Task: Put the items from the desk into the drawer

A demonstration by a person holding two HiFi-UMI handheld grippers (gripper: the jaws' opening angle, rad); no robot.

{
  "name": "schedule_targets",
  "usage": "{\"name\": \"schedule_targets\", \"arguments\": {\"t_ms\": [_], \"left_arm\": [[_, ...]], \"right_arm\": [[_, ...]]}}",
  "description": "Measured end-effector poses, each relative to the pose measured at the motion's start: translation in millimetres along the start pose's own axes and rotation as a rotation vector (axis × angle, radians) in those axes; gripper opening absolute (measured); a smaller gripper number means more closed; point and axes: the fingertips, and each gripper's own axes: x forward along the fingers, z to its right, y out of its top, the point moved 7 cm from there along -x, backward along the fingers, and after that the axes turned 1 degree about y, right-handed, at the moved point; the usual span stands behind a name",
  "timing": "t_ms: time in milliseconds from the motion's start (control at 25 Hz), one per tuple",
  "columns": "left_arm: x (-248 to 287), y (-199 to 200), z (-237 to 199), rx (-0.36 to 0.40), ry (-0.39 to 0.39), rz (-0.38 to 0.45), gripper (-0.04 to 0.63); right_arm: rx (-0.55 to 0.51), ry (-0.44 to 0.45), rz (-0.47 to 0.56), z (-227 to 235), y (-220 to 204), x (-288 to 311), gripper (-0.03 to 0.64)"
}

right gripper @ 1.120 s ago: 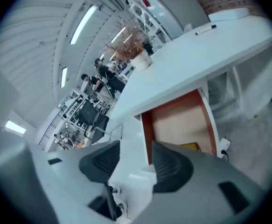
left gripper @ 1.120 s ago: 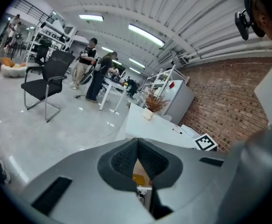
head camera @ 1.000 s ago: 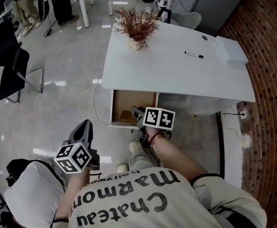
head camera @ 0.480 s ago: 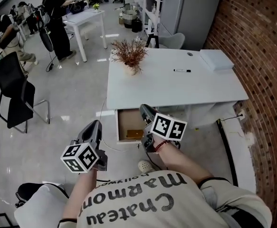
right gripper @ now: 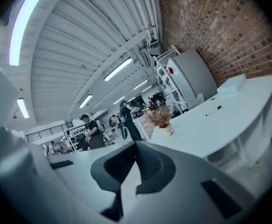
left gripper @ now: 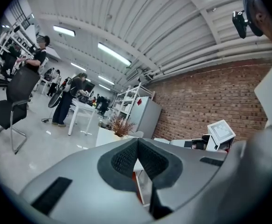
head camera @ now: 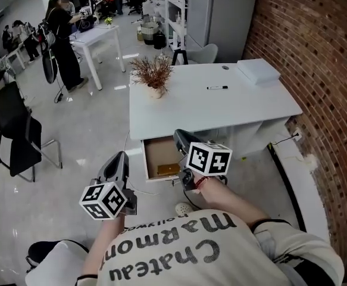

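A white desk [head camera: 185,109] carries a black marker [head camera: 217,88], a white flat box [head camera: 257,70] at its far right corner and a potted dry plant [head camera: 152,76]. Under its front left, the drawer [head camera: 157,152] stands pulled out, and a small brown item [head camera: 168,169] lies near its front. My right gripper [head camera: 180,135] hangs over the drawer's front right corner, shut and empty [right gripper: 136,146]. To the left of the drawer, over the floor, my left gripper [head camera: 119,157] is also shut with nothing in it [left gripper: 137,141]. The right gripper view also takes in the marker [right gripper: 213,110] and the plant [right gripper: 161,118].
A brick wall [head camera: 316,70] runs along the right. A black chair [head camera: 15,136] stands at the left, with people and another white table [head camera: 96,34] beyond it. A white chair [head camera: 206,53] and a grey cabinet [head camera: 212,11] sit behind the desk.
The head view has tilted up and pulled back, so more of the room shows. My left gripper has risen and come nearer the drawer. My right gripper stays by the drawer's front.
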Motion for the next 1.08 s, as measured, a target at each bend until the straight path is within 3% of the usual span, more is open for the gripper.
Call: {"name": "schedule_targets", "arguments": {"t_ms": [360,1080], "left_arm": [[-6.4,-17.5,6.5,-0.005,-0.032,-0.025,0.002],[-7.0,-25.6,2.5,-0.008,-0.026,-0.033,0.002]], "right_arm": [[-0.078,-0.049,-0.036,3.8,-20.4,-19.1,0.003],[-0.069,-0.058,-0.08,7.7,-37.4,-18.0,0.003]]}}
